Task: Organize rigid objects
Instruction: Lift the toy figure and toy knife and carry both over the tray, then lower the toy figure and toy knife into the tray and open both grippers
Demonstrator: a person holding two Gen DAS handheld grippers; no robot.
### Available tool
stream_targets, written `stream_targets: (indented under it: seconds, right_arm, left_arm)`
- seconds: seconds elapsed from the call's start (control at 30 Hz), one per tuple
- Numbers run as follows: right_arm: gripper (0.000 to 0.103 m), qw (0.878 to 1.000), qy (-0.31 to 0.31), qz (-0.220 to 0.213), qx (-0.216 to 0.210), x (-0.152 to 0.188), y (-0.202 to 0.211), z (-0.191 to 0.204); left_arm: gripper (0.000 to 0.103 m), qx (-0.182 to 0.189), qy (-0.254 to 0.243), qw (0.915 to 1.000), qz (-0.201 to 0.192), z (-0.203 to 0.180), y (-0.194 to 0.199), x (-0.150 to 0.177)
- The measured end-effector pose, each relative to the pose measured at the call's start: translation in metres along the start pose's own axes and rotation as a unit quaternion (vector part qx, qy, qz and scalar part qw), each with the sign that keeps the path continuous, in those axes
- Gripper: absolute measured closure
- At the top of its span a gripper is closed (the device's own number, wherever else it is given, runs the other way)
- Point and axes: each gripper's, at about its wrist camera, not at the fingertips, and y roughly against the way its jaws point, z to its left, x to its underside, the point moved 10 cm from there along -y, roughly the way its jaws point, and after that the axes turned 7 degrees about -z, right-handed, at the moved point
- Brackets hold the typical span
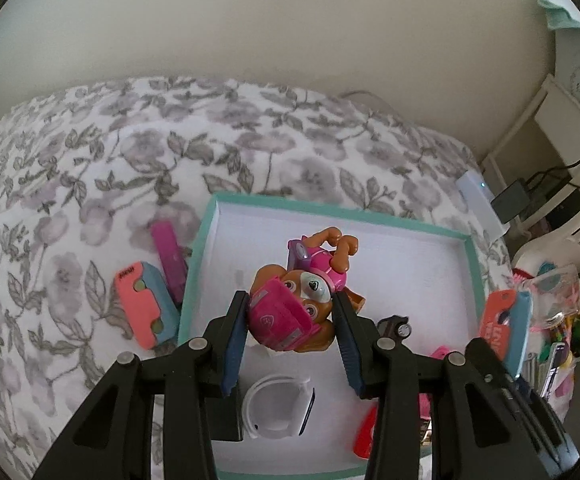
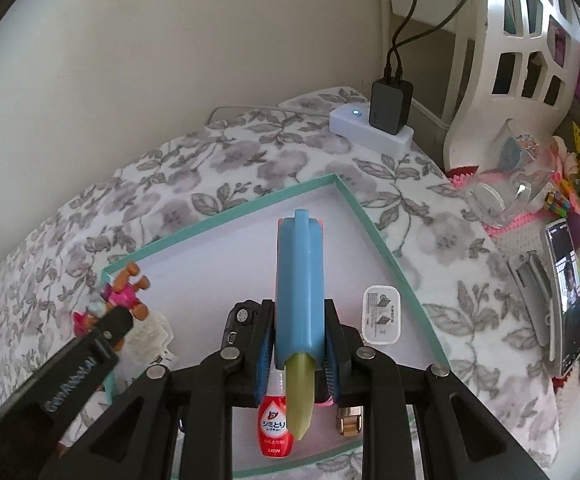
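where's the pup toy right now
The pup toy is clamped in the left gripper, held over the teal-rimmed box; in the right wrist view it shows at the box's left edge.

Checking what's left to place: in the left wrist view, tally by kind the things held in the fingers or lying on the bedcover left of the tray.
Coral-and-blue cases: 2
Pup figure: 1
Magenta bar: 1
Total: 4

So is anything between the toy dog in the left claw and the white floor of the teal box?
Partly. The toy dog, held in the left claw, hangs over the teal box. Near it, a white band and a small dark car lie on the floor; the far half is bare.
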Motion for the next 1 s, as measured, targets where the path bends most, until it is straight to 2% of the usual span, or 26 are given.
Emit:
stream_targets:
  seconds: [0.33, 0.57, 1.0]
  right_arm:
    - [0.079, 0.999, 0.013, 0.029, 0.002, 0.016, -0.018, 0.005]
    - [0.079, 0.999, 0.033, 0.025, 0.015, 0.015, -0.02, 0.006]
    - [0.079, 0.999, 0.037, 0.028, 0.011, 0.015, -0.017, 0.011]
  left_arm:
    - [0.059, 0.006, -0.003, 0.9998, 0.018, -0.001, -0.013, 0.015]
    - [0.059, 0.011, 0.007, 0.9994, 0.031, 0.001, -0.02, 0.022]
    - [0.059, 0.023, 0.017, 0.9988, 0.038, 0.002, -0.017, 0.022]
